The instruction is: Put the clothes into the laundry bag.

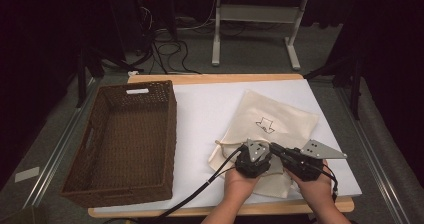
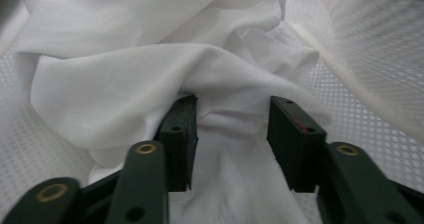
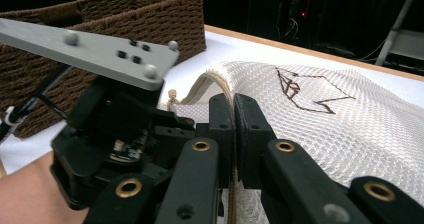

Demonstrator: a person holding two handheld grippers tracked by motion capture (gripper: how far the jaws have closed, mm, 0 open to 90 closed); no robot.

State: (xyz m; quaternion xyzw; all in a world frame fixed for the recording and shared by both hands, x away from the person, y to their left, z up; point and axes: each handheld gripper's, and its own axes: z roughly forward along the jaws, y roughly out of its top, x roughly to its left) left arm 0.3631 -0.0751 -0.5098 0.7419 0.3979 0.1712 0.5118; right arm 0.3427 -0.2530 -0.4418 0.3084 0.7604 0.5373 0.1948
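step: stuffing white cloth (image 2: pixel 150 79) into cream mesh drawstring bag (image 1: pixel 272 121), lower right of frame | right tool (image 3: pixel 233 129) clamps bag rim | left tool (image 2: pixel 232 134) parted, cloth loose between jaws | advice: keep the mouth taut, push deeper.

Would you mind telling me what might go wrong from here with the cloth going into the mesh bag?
1. The left gripper stands open inside the bag with white cloth bunched between its jaws; pulling out may snag the cloth and drag it back out.
2. The right gripper pinches only the bag's rim; a tug could slip it and let the mouth close.
3. The bag lies near the table front edge and could slide off.
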